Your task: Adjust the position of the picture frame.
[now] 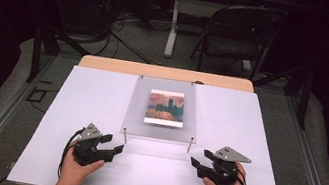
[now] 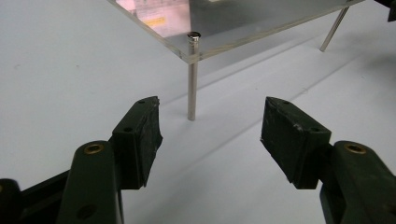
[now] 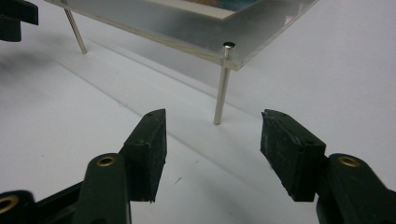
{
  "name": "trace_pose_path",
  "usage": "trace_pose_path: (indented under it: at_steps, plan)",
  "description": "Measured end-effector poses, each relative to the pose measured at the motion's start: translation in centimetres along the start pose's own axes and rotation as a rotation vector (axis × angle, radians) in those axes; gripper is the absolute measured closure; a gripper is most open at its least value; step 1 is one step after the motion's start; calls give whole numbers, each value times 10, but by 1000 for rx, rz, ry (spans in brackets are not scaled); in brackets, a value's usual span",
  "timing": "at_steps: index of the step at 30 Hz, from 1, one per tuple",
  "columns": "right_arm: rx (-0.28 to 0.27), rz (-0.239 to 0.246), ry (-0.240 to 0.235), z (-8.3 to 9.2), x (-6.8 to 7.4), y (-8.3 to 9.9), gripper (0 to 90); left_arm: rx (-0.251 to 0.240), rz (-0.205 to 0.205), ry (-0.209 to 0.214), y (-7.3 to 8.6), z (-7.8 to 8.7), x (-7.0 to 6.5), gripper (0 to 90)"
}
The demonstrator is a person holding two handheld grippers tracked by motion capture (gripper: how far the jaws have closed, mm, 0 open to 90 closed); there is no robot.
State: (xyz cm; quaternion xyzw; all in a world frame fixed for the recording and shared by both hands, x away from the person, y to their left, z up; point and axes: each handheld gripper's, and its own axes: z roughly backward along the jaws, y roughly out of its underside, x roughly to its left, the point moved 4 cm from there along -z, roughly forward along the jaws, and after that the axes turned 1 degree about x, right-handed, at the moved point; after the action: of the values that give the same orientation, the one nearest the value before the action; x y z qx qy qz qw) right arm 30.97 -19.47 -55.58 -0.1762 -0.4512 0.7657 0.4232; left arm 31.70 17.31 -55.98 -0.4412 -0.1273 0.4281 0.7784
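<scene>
Clear acrylic frame (image 1: 163,108) stands on thin metal legs mid-surface (image 1: 256,138). My left hand-held gripper (image 1: 116,146) and right hand-held gripper (image 1: 195,162) sit just before its near corners, jaws wide, holding nothing.

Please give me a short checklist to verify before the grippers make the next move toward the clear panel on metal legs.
1. Left gripper open, nothing between jaws: ok.
2. Right gripper open, nothing between jaws: ok.
3. Clear panel standing on its near legs: ok.
4. Picture lying flat at the panel: ok.
5. White table free between grippers and panel: ok.
6. Far legs seated: cannot tell.
</scene>
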Motion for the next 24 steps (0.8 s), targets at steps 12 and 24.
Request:
trace_pose_path:
  at_steps: [12, 24]
  plan:
    - [-2, -18, 2, 13, -28, -32, 388, -8, -29, -4, -44, 7, 17, 366]
    - [23, -99, 1, -16, -60, -63, 348, -47, 48, 19, -85, -20, 40, 370]
